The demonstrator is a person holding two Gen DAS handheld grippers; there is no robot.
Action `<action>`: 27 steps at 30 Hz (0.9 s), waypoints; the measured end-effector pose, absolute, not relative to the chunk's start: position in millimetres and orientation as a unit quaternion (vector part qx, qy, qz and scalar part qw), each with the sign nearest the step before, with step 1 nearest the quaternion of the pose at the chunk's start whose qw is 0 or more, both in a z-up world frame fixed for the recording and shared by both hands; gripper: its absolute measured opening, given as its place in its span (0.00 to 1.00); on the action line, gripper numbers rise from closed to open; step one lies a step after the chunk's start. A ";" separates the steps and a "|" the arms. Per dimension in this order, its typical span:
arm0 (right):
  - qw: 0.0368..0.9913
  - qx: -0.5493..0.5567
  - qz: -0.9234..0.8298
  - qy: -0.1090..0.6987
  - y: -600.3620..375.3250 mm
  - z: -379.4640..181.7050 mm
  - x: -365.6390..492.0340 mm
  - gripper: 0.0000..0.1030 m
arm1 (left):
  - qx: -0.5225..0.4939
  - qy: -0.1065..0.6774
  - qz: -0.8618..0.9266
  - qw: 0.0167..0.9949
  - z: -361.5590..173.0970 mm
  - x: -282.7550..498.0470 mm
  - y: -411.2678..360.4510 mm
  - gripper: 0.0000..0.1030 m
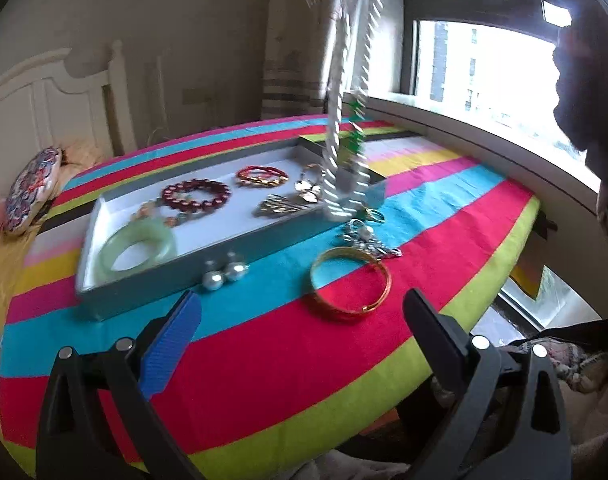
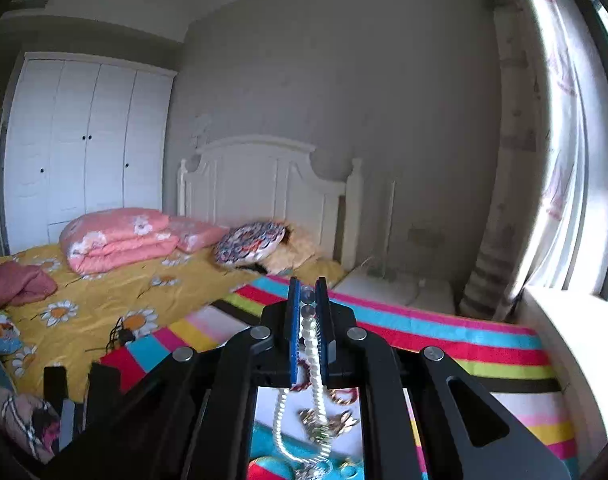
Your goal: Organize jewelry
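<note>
My right gripper (image 2: pixel 307 300) is shut on a white pearl necklace (image 2: pixel 314 354), which hangs down between its fingers. In the left wrist view the necklace (image 1: pixel 336 120) dangles blurred over the right end of a grey tray (image 1: pixel 219 254). The tray holds a green jade bangle (image 1: pixel 137 250), a dark red bead bracelet (image 1: pixel 195 194), a red-gold bracelet (image 1: pixel 261 176) and gold pieces (image 1: pixel 287 204). On the striped cloth lie a gold bangle (image 1: pixel 350 284), two pearl earrings (image 1: pixel 223 274) and silver pieces (image 1: pixel 368 240). My left gripper (image 1: pixel 304 320) is open and empty, low near the gold bangle.
The striped table (image 1: pixel 424 320) stands beside a window sill (image 1: pixel 504 148) on the right and a bed (image 2: pixel 103 292) with pillows on the left. A curtain (image 2: pixel 516 200) hangs at the window. A dark cable (image 2: pixel 119 334) lies on the bed.
</note>
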State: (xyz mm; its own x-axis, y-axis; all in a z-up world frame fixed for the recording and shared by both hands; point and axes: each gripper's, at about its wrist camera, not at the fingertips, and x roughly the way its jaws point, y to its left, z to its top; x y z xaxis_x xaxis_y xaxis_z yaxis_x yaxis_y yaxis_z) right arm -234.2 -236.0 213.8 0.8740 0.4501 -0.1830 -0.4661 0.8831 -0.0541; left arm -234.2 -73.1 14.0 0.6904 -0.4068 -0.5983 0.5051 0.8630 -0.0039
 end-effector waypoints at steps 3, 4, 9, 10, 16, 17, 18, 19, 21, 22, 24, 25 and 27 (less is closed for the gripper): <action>0.968 -0.043 0.232 0.081 -242.2 217.0 -233.9 0.08 | 0.095 0.333 -0.254 0.903 4.4 -219.8 -91.2 0.93; 0.969 -0.043 0.230 0.082 -244.5 216.6 -233.4 0.08 | 0.101 0.346 -0.257 0.897 0.1 -214.6 -97.5 0.92; 0.969 -0.043 0.229 0.087 -247.0 214.0 -233.1 0.08 | 0.118 0.374 -0.264 0.881 -6.6 -195.7 -118.1 0.80; 0.969 -0.044 0.229 0.087 -247.5 213.9 -234.1 0.08 | 0.121 0.373 -0.265 0.881 -5.7 -194.4 -118.3 0.76; 0.970 -0.043 0.224 0.083 -249.5 214.4 -234.1 0.08 | 0.127 0.360 -0.281 0.880 -3.9 -202.9 -112.4 0.56; 0.970 -0.044 0.222 0.084 -249.9 214.6 -233.0 0.08 | 0.123 0.358 -0.283 0.881 -3.1 -204.4 -109.9 0.56; 0.971 -0.045 0.221 0.085 -249.9 214.7 -232.3 0.08 | 0.119 0.355 -0.284 0.883 -2.4 -206.5 -110.7 0.56; 0.971 -0.048 0.219 0.086 -250.3 214.4 -230.3 0.08 | 0.112 0.348 -0.284 0.886 1.5 -208.5 -108.7 0.56; 0.971 -0.049 0.216 0.088 -249.6 214.1 -227.5 0.08 | 0.103 0.338 -0.283 0.892 9.3 -209.8 -105.6 0.56; 0.971 -0.049 0.215 0.090 -249.3 214.2 -225.2 0.08 | 0.097 0.333 -0.283 0.894 14.0 -210.4 -102.9 0.56; 0.971 -0.052 0.214 0.090 -247.3 215.7 -222.9 0.08 | 0.090 0.324 -0.279 0.899 23.8 -208.2 -96.9 0.56; 0.971 -0.054 0.214 0.089 -245.8 216.6 -221.0 0.08 | 0.091 0.321 -0.275 0.902 27.1 -207.0 -95.5 0.56; 0.971 -0.060 0.215 0.087 -241.7 218.9 -217.1 0.08 | 0.093 0.316 -0.267 0.906 34.0 -201.9 -92.4 0.56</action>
